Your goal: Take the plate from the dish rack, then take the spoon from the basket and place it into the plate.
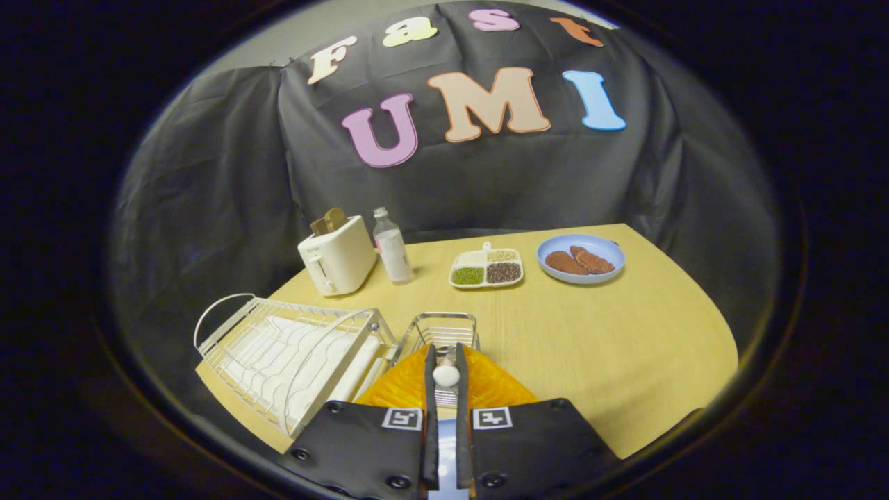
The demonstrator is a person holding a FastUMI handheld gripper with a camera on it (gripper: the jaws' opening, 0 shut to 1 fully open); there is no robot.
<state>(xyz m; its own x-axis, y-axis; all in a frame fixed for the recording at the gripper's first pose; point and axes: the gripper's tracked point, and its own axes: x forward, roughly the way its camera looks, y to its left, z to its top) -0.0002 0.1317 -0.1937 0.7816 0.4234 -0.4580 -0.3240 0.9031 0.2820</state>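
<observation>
My gripper (445, 351) hangs above the table with its two fingers drawn close together, shut on a spoon (446, 376) whose white rounded end shows between them. Directly under the fingers lies an orange plate (494, 386) flat on the wooden table. Just beyond the fingertips stands a small wire basket (444, 326). To the left of the plate sits the white wire dish rack (292, 354); its slots hold no dishes that I can see.
Further back on the table (625, 347) stand a cream toaster (338, 262), a clear bottle (392, 246), a divided tray of beans and grains (486, 267) and a blue plate (582, 244) with brown food. The table's right half is bare wood.
</observation>
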